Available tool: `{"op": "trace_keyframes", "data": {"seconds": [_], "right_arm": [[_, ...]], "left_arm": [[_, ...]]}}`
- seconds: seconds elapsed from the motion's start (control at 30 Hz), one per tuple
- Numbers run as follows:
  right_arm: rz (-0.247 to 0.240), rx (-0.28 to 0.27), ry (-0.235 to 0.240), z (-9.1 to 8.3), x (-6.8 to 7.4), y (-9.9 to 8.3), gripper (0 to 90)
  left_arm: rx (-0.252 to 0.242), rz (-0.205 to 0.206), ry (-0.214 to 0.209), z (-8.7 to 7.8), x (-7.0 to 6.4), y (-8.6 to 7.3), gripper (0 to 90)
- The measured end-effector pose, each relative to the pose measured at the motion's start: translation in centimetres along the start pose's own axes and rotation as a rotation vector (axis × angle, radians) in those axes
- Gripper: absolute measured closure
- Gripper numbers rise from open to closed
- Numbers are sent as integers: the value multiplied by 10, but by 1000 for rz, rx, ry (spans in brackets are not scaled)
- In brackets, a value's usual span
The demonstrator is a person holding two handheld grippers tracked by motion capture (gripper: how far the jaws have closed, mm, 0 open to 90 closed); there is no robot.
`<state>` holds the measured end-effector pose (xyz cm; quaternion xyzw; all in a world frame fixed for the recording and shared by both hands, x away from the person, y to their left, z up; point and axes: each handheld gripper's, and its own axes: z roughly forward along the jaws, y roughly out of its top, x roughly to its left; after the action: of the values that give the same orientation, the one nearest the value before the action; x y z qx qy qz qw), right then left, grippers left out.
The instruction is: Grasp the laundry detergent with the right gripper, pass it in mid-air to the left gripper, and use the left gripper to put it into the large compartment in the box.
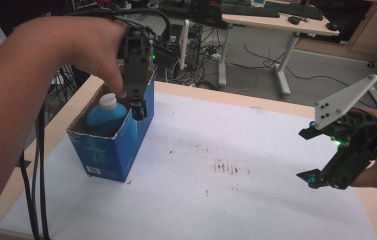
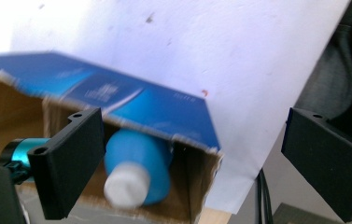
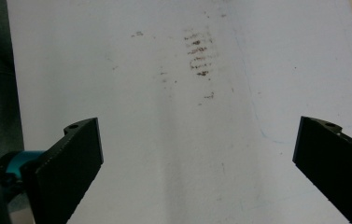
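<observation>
High view: the left gripper (image 1: 137,107) hangs over a blue box (image 1: 113,145), beside the blue, white-capped bottle (image 1: 105,116) inside. Left gripper view: jaws wide apart, empty; the bottle (image 2: 136,170) lies between them. Right gripper view: jaws wide apart over white paper (image 3: 187,140).

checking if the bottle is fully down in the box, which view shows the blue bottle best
The high view: it shows the blue bottle upright inside the open blue box, white cap up, with the left gripper just above the box rim. The left gripper view shows it closer but blurred. The right gripper view faces the white paper.
</observation>
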<state>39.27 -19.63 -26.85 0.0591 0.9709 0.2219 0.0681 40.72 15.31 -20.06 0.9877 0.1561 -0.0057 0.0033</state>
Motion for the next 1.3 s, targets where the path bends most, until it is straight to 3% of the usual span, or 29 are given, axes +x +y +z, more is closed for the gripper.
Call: {"op": "trace_keyframes", "data": {"seconds": [0.07, 0.2, 0.4, 0.5, 0.6, 0.67, 0.77, 0.9, 1.3], "right_arm": [[-3, 54, -3, 3, -6, 1, 7], [-11, 106, 4, 4, -14, 1, 6], [-4, 214, -5, 3, -25, -7, 7], [11, 223, -2, 2, -28, -10, 7], [26, 259, -2, 2, -34, -15, 7], [35, 279, -4, 3, -35, -16, 7], [32, 285, 1, 4, -37, -16, 7], [17, 292, -1, 4, -39, -13, 7], [6, 304, -16, 0, -42, -11, 7]], "left_arm": [[14, 22, -5, 7, -1, 12, 29], [26, 64, -26, 18, -2, 26, 21], [25, 126, -36, 38, -3, 41, 16], [29, 142, -40, 46, -2, 45, 16], [39, 161, -36, 57, 3, 50, 16], [38, 180, -11, 61, 4, 53, 16], [1, 205, 20, 63, 6, 57, 16], [-17, 199, 17, 63, 8, 59, 16], [-13, 168, -15, 60, 10, 53, 16]]}}
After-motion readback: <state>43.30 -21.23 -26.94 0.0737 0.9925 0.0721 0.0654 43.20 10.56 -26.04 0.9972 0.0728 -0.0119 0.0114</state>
